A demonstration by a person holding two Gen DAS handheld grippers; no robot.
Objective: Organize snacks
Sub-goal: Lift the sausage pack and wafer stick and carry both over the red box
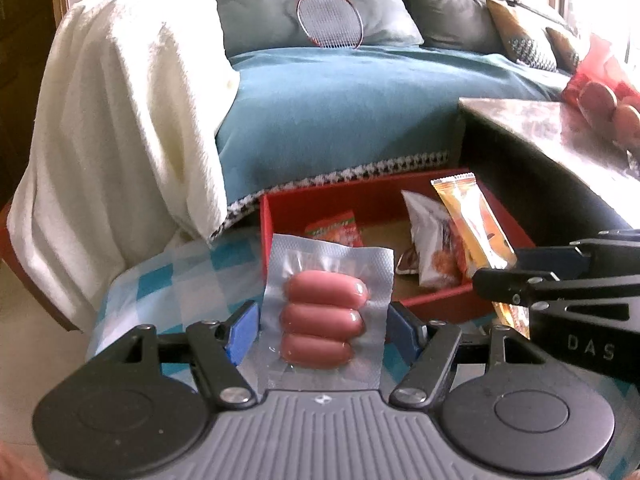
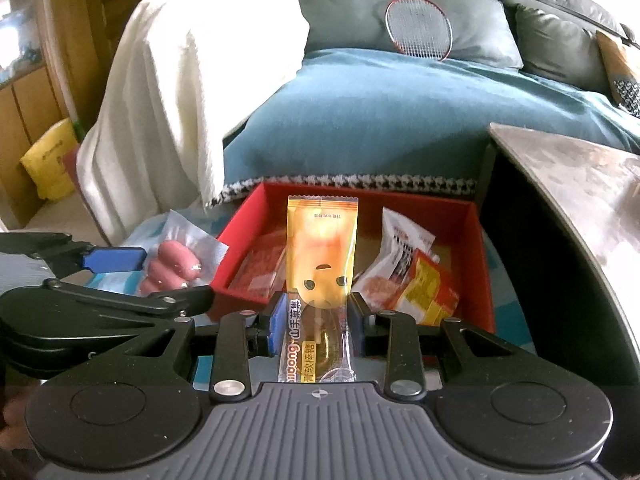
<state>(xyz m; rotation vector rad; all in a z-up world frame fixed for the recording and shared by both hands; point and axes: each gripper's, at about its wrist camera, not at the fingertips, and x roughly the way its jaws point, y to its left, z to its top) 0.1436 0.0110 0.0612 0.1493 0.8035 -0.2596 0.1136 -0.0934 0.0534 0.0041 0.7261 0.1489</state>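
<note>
Left wrist view: my left claw (image 1: 322, 320) is clamped on the sausage pack (image 1: 326, 316), held upright just short of the red box (image 1: 436, 300), near its left wall. Its long axis runs up and away, sausages lying crosswise. I'd carry it over the near wall before letting go. Right wrist view: my right claw (image 2: 316, 320) is clamped on the yellow candy bar (image 2: 320, 280), long axis upright, top seal leaning over the box's near wall; lower it flat beside the other packets (image 2: 408, 276).
</note>
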